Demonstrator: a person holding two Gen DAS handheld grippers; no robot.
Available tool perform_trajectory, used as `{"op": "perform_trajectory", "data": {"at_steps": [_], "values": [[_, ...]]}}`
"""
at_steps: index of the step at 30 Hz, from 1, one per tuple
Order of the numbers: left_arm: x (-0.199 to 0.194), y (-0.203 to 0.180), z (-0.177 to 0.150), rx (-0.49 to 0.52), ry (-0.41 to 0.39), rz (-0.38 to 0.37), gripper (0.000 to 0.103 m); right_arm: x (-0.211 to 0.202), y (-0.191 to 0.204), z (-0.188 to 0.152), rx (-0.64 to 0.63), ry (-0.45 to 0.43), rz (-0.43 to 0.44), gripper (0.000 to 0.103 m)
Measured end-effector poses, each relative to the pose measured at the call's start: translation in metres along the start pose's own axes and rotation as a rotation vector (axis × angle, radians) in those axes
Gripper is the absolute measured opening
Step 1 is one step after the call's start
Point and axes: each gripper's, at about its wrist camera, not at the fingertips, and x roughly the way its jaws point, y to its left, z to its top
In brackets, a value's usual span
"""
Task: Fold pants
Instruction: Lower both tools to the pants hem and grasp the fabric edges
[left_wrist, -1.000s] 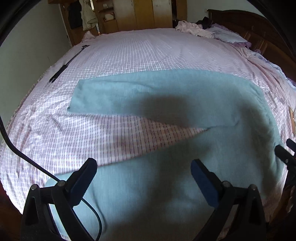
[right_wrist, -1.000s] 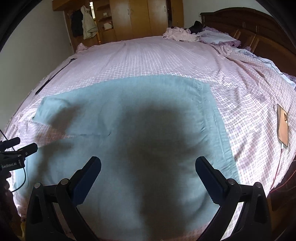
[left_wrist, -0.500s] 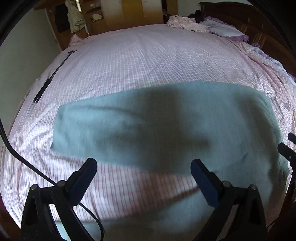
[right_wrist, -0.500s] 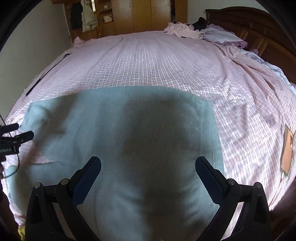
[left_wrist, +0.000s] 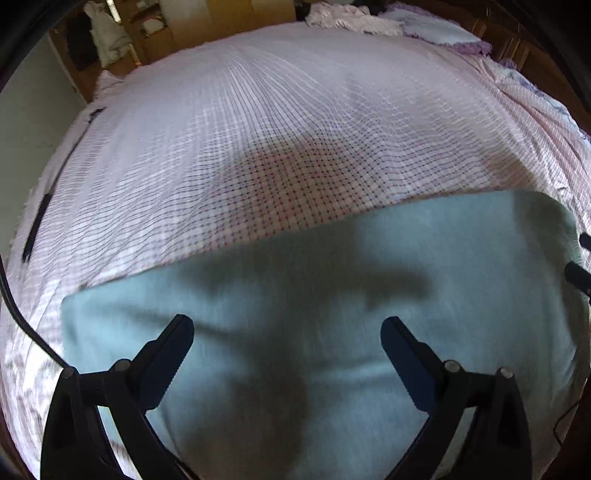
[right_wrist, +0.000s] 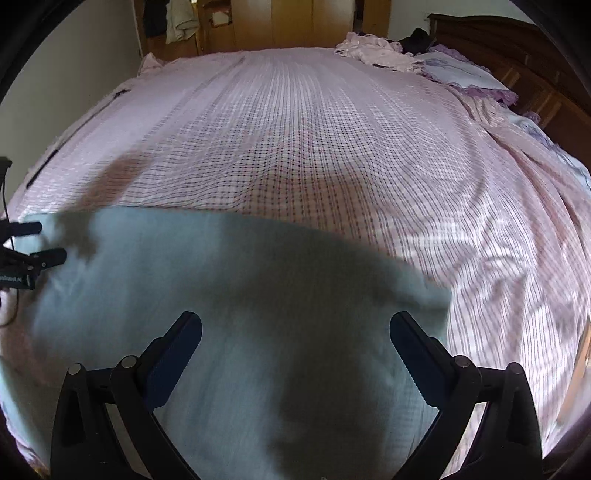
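The light blue pants (left_wrist: 369, 295) lie flat on the bed (left_wrist: 295, 129), at its near edge, and their lower part is cut off by both views. The left claw (left_wrist: 287, 326) and the right claw (right_wrist: 295, 325) both stand spread wide above the pants, pinching nothing. Blur hides the folds, so probably the pants are doubled. Beyond the pants the checked sheet is open up to the pillows (right_wrist: 461, 70).

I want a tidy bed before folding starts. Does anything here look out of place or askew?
The pants lie flat and fairly smooth. A heap of crumpled clothes sits at the far end of the bed, and the sheet is rumpled along its right side. Nothing spilled or damaged.
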Motion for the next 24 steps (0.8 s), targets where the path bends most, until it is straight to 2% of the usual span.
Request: {"op": "perform_trajectory", "data": {"at_steps": [6,11,18,22,24], "values": [[0.035,0.009,0.025,0.074,0.03,0.029,0.103,0.037,0.0,0.018,-0.054,0.05,0.01,0.099],[0.06,0.022,0.031,0.081,0.088,-0.058,0.103,0.06,0.0,0.021,-0.077,0.078,0.032,0.099],[0.068,0.036,0.02,0.087,0.028,-0.116,0.103,0.071,-0.008,0.026,-0.085,0.096,0.074,0.099],[0.068,0.038,0.015,0.097,0.013,-0.109,0.103,0.069,-0.007,0.03,-0.079,0.086,0.061,0.098],[0.062,0.025,0.01,0.108,0.001,-0.088,0.102,0.067,-0.005,0.032,-0.08,0.077,0.058,0.092]]}}
